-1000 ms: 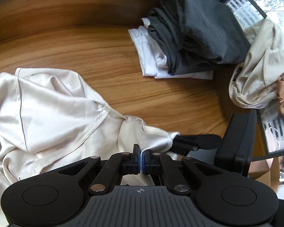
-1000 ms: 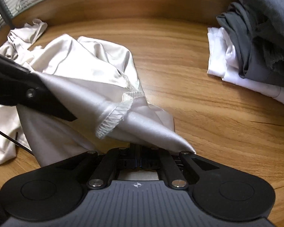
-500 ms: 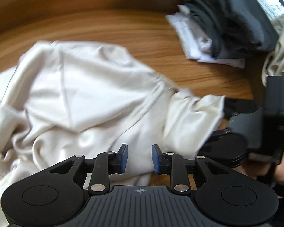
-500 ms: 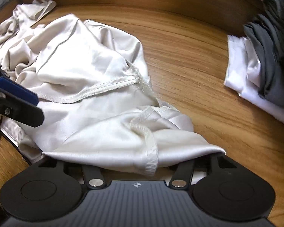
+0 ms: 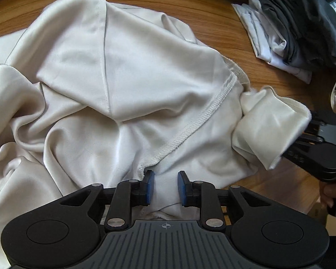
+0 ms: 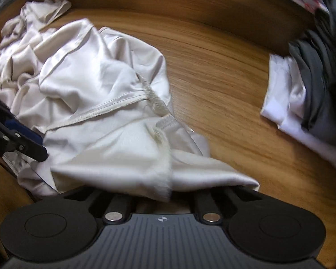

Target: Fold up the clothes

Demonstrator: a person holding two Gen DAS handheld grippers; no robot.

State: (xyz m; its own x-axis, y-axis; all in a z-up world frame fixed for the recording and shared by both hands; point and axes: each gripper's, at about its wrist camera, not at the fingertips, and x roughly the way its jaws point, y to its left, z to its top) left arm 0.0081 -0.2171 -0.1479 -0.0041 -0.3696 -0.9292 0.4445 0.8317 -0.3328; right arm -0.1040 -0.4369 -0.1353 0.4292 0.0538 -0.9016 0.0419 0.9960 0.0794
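Cream satin garment lies crumpled on the wooden table, seams and overlocked hem facing up. Left gripper points steeply down over the near edge of the cloth; its blue-padded fingers stand a little apart and are closing, cloth lying between them, pads not pressing. Right gripper has its fingers hidden under a draped fold; they are pressed together on the garment. Folded white and grey clothes sit stacked well apart on the table.
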